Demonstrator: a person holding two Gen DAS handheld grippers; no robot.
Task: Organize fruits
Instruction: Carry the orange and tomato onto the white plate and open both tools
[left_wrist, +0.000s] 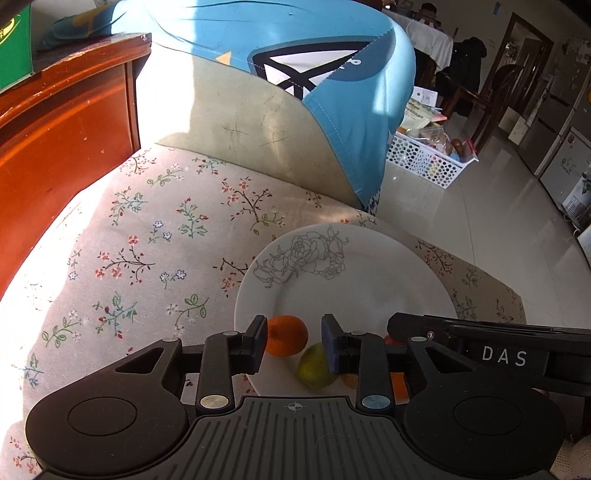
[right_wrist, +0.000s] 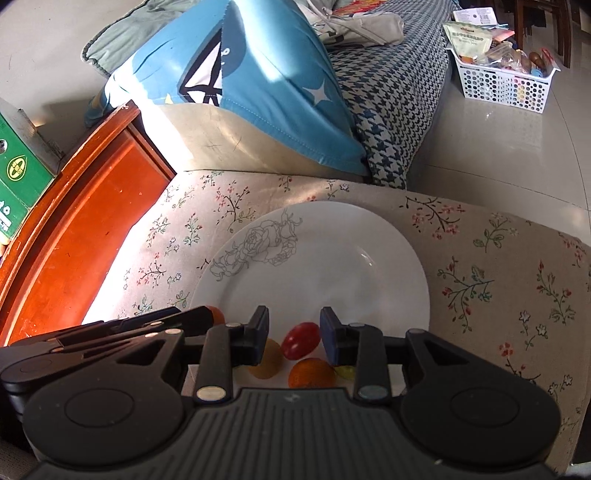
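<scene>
A round white ceramic plate with a grey line-drawn rose pattern (right_wrist: 332, 251) lies on a beige cloth printed with small flower sprigs (left_wrist: 140, 251), and all the fruit is gathered at the plate's near edge, leaving the far part of the plate bare. In the left wrist view a round orange fruit (left_wrist: 287, 335) and a yellow-green round fruit (left_wrist: 313, 365) sit touching each other; in the right wrist view a red oval tomato-like fruit (right_wrist: 301, 340) lies between a yellow-orange fruit (right_wrist: 269, 360) and a darker orange fruit (right_wrist: 311, 373), with a small yellow-green piece (right_wrist: 345, 372) just beside them, partly hidden. The left gripper (left_wrist: 294, 341) hangs over the near rim with its jaws spread apart and gripping nothing, the orange fruit just inside its left finger. The right gripper (right_wrist: 294, 334) is likewise released, its fingers straddling the red fruit without touching it. Each gripper's body shows at the edge of the other's view, so they sit close side by side. Beyond the plate a blue cushion with a white sail design (right_wrist: 236, 85) leans on a houndstooth-covered sofa (right_wrist: 391, 92). A glossy red-brown wooden cabinet (left_wrist: 59, 122) stands to the left, carrying a green carton (right_wrist: 18, 173). To the right the cloth ends at shiny pale floor tiles (right_wrist: 498, 147), where a white perforated plastic basket of packets (right_wrist: 502, 81) stands well apart.
</scene>
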